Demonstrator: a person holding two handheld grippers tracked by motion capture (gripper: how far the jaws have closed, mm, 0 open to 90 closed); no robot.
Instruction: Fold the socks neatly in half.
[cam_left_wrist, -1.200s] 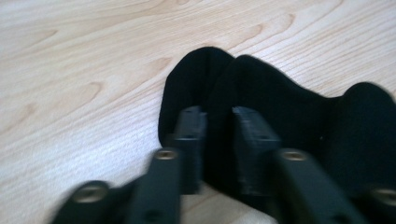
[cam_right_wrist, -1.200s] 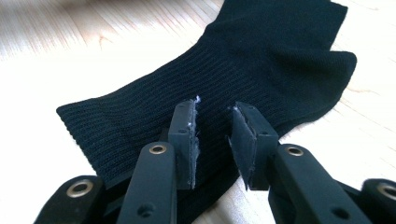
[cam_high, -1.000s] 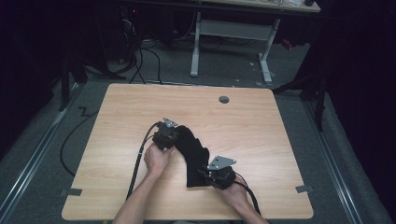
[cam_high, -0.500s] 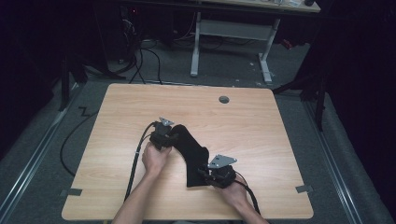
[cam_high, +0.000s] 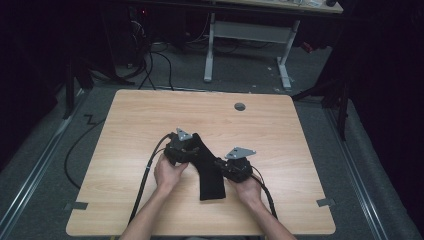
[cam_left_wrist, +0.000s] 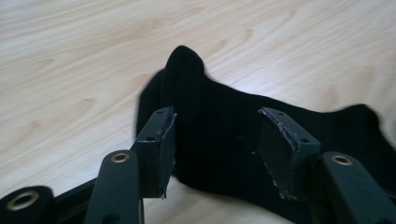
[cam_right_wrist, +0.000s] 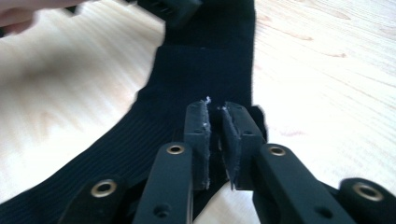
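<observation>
1. Sock (cam_high: 206, 167), black, is seen lying on the table (cam_high: 300, 150) at lower centre of the high view, bent in an L: one leg runs up-left, the other straight down toward the near edge.
2. Left gripper (cam_left_wrist: 215, 140) is held over the upper-left end of the sock; its jaws are spread, with cloth lying between them but not pinched. A raised fold of sock (cam_left_wrist: 184, 70) is seen just beyond the left jaw.
3. Right gripper (cam_right_wrist: 215, 135) is placed at the bend, on the sock's right edge; its jaws are pressed nearly together on a thin edge of cloth, which appears to be pinched.
4. Progress, as judged: the sock is neither flat nor folded through. One grip looks made; the left end is not yet taken.
5. Left to do, as judged: the left jaws are to be closed on the toe end, then the cloth straightened or folded over.
</observation>
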